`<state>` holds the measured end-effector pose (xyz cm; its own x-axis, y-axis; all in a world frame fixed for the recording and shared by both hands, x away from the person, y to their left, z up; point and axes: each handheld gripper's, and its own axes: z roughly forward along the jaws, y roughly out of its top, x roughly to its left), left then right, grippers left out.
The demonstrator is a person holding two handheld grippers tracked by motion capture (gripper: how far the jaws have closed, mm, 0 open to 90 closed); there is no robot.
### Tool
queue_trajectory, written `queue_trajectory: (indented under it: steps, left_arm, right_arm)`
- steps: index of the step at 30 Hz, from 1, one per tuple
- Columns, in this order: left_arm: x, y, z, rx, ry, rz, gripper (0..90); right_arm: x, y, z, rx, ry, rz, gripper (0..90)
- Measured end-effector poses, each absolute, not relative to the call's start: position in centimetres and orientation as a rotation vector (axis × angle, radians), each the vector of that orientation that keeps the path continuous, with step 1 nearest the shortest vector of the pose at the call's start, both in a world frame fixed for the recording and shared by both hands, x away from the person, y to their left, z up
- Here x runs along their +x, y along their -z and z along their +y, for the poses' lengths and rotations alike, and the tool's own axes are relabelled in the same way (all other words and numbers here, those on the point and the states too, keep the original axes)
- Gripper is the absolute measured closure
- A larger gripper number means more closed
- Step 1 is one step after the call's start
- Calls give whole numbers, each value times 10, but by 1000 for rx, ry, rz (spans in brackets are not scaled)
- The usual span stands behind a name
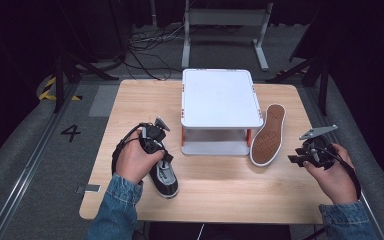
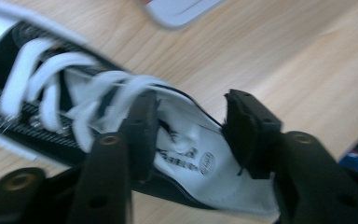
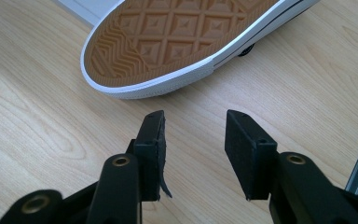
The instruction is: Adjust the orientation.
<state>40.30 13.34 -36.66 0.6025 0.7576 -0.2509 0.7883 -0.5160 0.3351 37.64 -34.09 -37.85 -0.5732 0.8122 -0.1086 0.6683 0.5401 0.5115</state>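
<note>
On a light wooden table (image 1: 220,190) a white two-tier stand (image 1: 221,97) with orange legs is sitting toward the far middle. Two sneakers are lying on either side of its near end.

The black sneaker (image 1: 164,177) is resting upright on its sole at the left, just beside the stand's near left corner. Its long axis is running from the far left to the near right of the table; in the high view the rounded end is pointing toward the person. In the left gripper view its white laces (image 2: 51,88) and white insole (image 2: 200,158) are showing.

The left gripper (image 1: 156,145) is hovering right over this shoe's opening. Its jaws are standing wide apart, one beside the laces and the other over the far rim of the collar; whether either is touching the shoe cannot be told.

The second sneaker (image 1: 268,135) is lying sole-up, its tan patterned sole (image 3: 168,42) facing the camera, leaning against the stand's right side. Its long axis is running near to far, tilted slightly right at the far end.

The right gripper (image 1: 307,155) is hanging near the table's right edge, apart from this shoe, jaws spread wide and holding nothing, aiming at the sole's near end.
</note>
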Motion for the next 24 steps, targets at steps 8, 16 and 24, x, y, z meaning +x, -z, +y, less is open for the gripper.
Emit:
queue_trajectory:
  steps: [8,16,24]
  left_arm:
    - [395,347,147,2496,-270,1226,436]
    - [404,366,139,2739,-274,1084,287]
    - [431,401,125,2866,-280,1097,276]
  right_arm:
    - [376,379,-343,1224,-603,2446,590]
    - [375,381,-345,1233,-595,2449,585]
    - [367,381,-352,1244,-590,2431,576]
